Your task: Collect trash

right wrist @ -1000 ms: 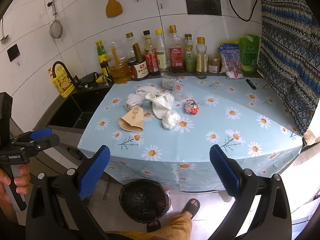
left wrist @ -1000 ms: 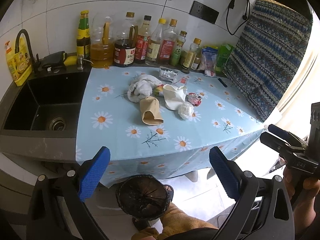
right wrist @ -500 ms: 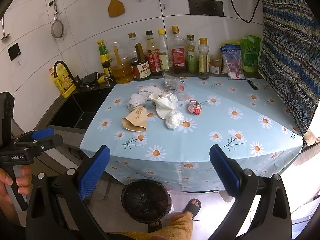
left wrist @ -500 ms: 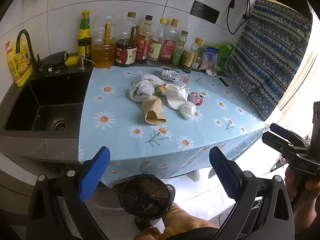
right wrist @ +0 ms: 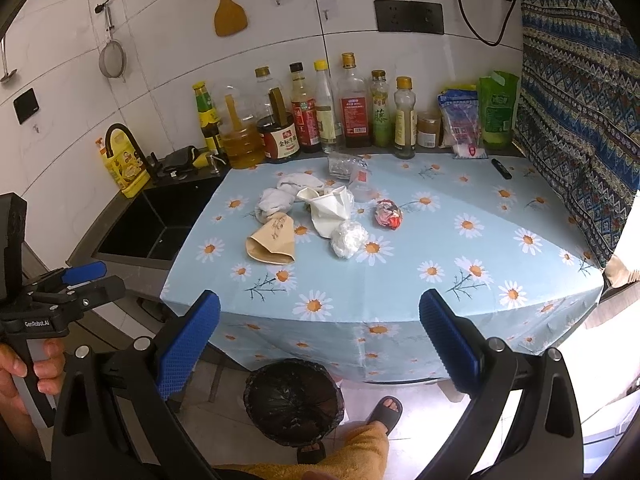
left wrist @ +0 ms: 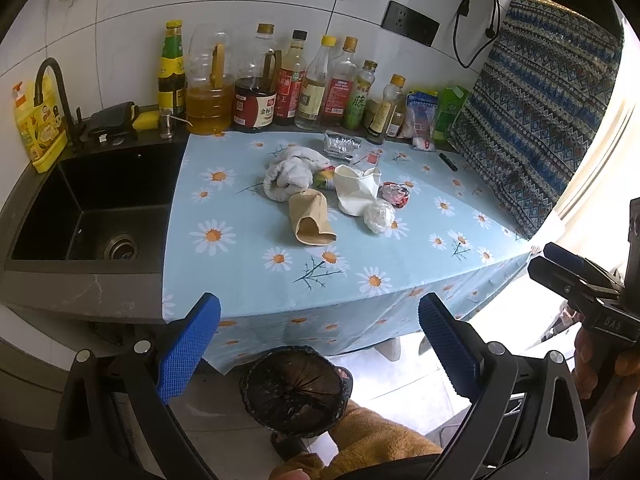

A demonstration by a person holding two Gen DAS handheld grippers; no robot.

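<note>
nearest, the left gripper [left wrist: 319,344] and the right gripper [right wrist: 319,344] both hang with jaws spread wide and nothing between them, held off the front edge of the counter. just below them a bin [right wrist: 294,398] lined with a black bag stands on the floor by a sandalled foot [right wrist: 384,408]. farther in, on the daisy tablecloth [right wrist: 460,264], the trash lies clustered: a flattened brown paper cup [right wrist: 271,240], a clear plastic ball [right wrist: 348,238], a crushed white cup [right wrist: 330,208], a red-and-white wrapper [right wrist: 387,214] and a white rag [right wrist: 280,196]. bottles [right wrist: 320,112] line the wall.
</note>
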